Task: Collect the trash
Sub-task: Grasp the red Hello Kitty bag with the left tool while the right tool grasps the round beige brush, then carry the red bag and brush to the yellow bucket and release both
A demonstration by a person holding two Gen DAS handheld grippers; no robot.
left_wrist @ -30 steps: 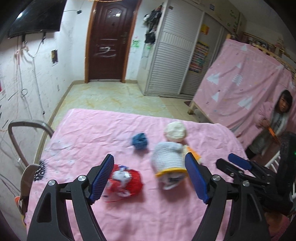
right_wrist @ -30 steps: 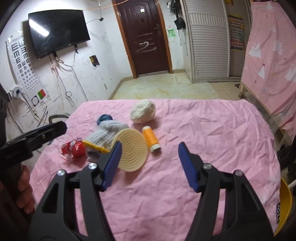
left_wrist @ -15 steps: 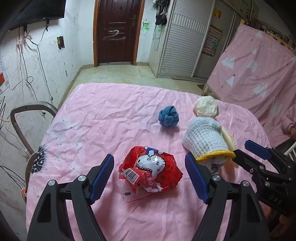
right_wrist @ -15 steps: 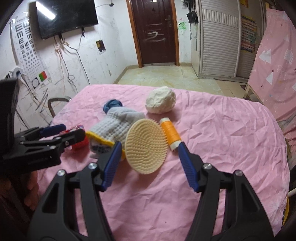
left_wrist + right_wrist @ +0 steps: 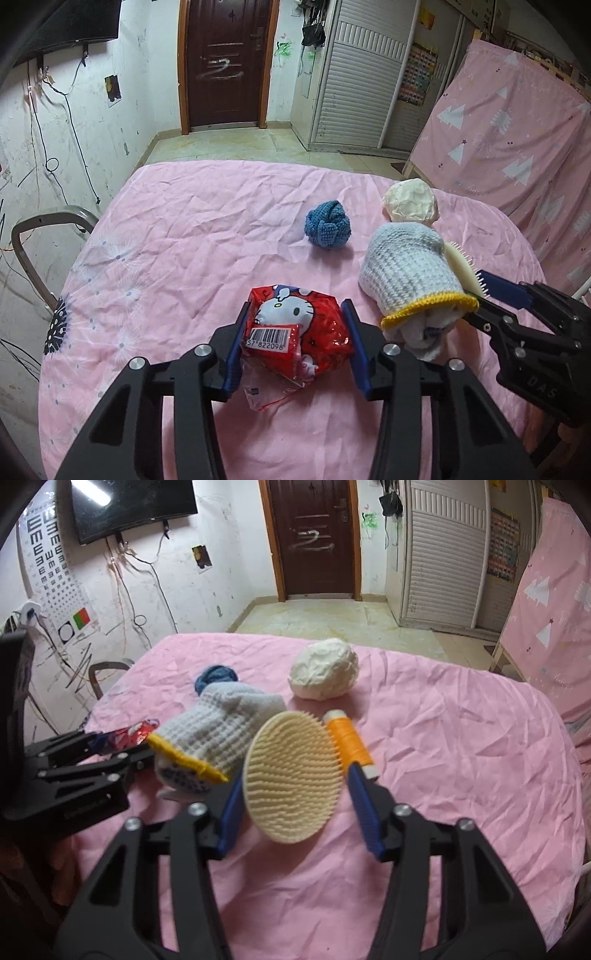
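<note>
— Where's the trash?

— The red cartoon-cat snack wrapper lies crumpled on the pink bedsheet, barcode up, just left of the knitted pale-blue hat with the yellow rim. The left gripper has been closing its jaws on it, and the blue pads now sit against both sides of the wrapper, clamped.

— And the other hand?

— The right gripper is on the far side of that hat, at the round cream bristle brush, which leans tilted against the hat. Its jaws have been narrowing too; the brush stands between them, the left pad at its edge, the right pad showing a sliver of gap, so it isn't gripped.

— What else is around the hat?

— An orange thread spool just beyond the brush, touching it. Behind the hat, a crumpled white ball, and to its rear left, a blue knitted ball. Well beyond, a dark wooden door.
</note>
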